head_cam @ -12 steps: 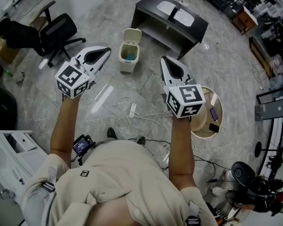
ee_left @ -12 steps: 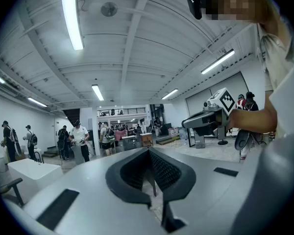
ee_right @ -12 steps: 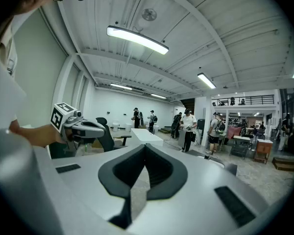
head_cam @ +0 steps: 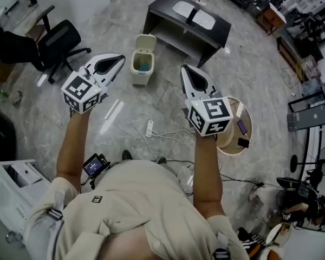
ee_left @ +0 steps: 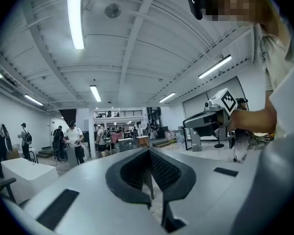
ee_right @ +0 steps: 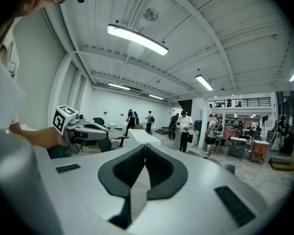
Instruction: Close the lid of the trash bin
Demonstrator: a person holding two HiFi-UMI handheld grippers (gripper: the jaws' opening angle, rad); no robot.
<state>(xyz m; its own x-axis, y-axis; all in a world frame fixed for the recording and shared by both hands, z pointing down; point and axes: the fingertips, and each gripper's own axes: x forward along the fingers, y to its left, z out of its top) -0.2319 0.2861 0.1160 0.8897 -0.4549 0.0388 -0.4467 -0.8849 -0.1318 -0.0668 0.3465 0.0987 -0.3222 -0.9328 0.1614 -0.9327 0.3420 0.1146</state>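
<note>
A small cream trash bin (head_cam: 141,64) stands on the grey floor in the head view, its lid (head_cam: 146,41) tipped up and open, with something blue inside. My left gripper (head_cam: 119,59) is held in the air to the bin's left, jaws shut and empty. My right gripper (head_cam: 184,70) hovers to the bin's right, also shut and empty. Both are well short of the bin. The left gripper view shows its own shut jaws (ee_left: 149,152) and the right gripper (ee_left: 213,114). The right gripper view shows its shut jaws (ee_right: 145,147) and the left gripper (ee_right: 83,129). Neither gripper view shows the bin.
A black desk (head_cam: 187,21) stands just behind the bin. A black office chair (head_cam: 60,39) is to the left. A white power strip (head_cam: 149,128) and cables lie on the floor near my feet. A round wooden table (head_cam: 244,115) sits at the right. Several people (ee_right: 186,129) stand far off.
Both grippers keep almost the same pose, shut. The scene has slid slightly to the left in the head view. The bin's lid stays open.
</note>
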